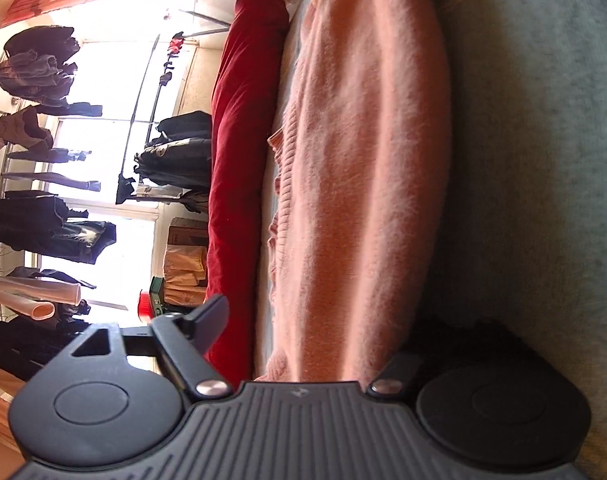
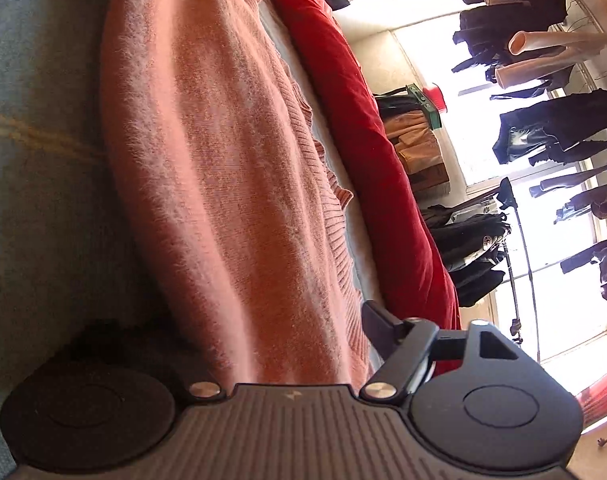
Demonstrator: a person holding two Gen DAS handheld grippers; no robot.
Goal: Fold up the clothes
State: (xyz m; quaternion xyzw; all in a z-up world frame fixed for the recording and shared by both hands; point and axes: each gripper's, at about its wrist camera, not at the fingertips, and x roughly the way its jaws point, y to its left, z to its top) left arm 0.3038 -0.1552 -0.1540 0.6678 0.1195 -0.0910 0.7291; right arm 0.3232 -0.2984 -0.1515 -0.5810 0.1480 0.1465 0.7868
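Garment: a fuzzy, salmon-pink knitted sweater (image 1: 367, 168) lies spread on a pale grey-blue bed cover (image 1: 543, 160), with a long dark red rolled blanket (image 1: 243, 140) beyond its ribbed edge.
Position: the knit runs between the fingers of both tools and fills the middle of each wrist view.
Handling: it looks soft, light and limp, likely to sag and stretch when lifted; the brushed surface should grip rather than slip. The ribbed hem (image 2: 335, 216) seems the firmer place to pinch, taking both layers so they do not part.
Left gripper (image 1: 315, 344): one dark finger (image 1: 207, 320) stands above the knit, the other is sunk in shadow under its near edge. Whether the pads actually press the fabric I cannot tell.
Right gripper (image 2: 271, 344): same arrangement, mirrored, one finger (image 2: 383, 328) showing by the ribbed edge, the other hidden below; contact cannot be judged.
Pose: both tools are turned on their sides, pointing slightly downward along the sweater.
Background: dark clothes hang on a rack (image 2: 543, 128) before a bright window.
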